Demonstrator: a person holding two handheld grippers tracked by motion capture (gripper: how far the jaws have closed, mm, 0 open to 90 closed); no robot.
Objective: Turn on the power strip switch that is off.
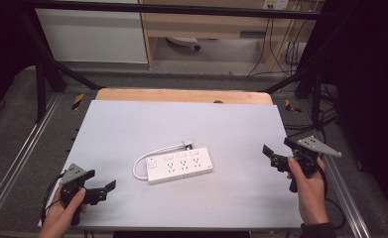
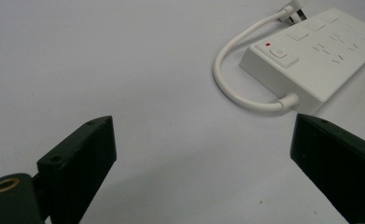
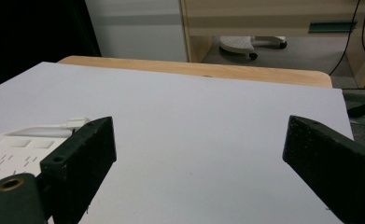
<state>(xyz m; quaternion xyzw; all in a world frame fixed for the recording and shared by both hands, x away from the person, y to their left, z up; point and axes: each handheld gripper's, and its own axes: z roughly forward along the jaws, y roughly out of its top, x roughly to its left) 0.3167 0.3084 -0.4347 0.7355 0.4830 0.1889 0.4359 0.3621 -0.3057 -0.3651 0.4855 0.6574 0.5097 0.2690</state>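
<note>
**Both hands empty, power strip waiting in the middle**

My left gripper (image 1: 100, 191) and right gripper (image 1: 276, 157) both hang with jaws spread wide, holding nothing. The power strip (image 1: 180, 166) lies flat mid-table between them, its cord (image 1: 154, 153) looped to the plug (image 1: 187, 144). I reckon the smooth casing could slip from my jaws, or the short cord could snag and drag the strip.
</note>
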